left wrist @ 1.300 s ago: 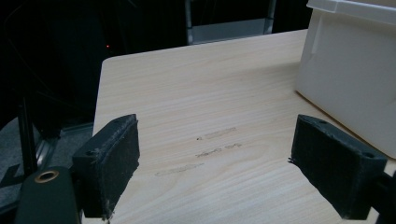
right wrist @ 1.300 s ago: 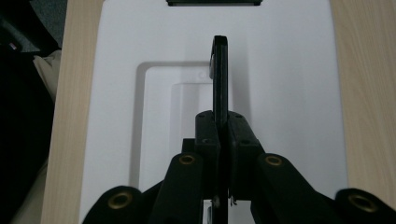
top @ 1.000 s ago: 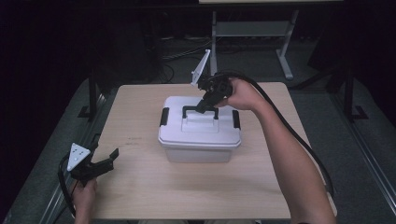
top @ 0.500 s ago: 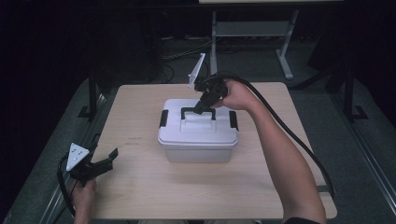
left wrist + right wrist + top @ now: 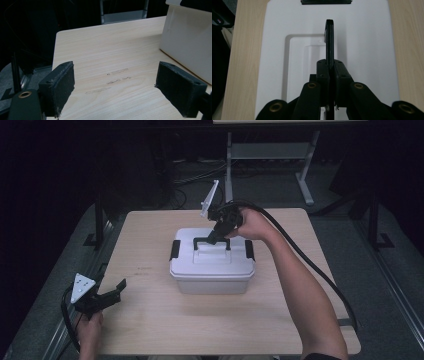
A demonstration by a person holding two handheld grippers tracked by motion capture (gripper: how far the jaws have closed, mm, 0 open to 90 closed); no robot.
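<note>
A: High view, against the earlier frames. The right gripper (image 5: pixel 214 238) has shifted a little toward the left end of the black handle (image 5: pixel 202 240); it is clamped on that bar, which stands raised off the lid. The white plastic box (image 5: pixel 212 270) sits directly under it, unmoved. The left gripper (image 5: pixel 111 294) is unmoved too, well off to the box's near left.

B: Materials?

A: Box is a smooth, rounded rectangle with black latches (image 5: pixel 175 249) at both ends. The table (image 5: pixel 150 330) is pale wood grain.

B: Left gripper view?

A: Jaws wide apart, nothing between them; the pads (image 5: pixel 60 86) are black, coarse and frayed. Faint scuffs (image 5: pixel 113 78) mark the tabletop ahead, and the box wall (image 5: pixel 186 47), matte white, stands just right of the right jaw.

B: Right gripper view?

A: Jaws pressed together on the thin flat handle (image 5: pixel 329 42), seen edge-on. Below lies the glossy lid (image 5: pixel 367 50) with a stepped rectangular recess.
</note>
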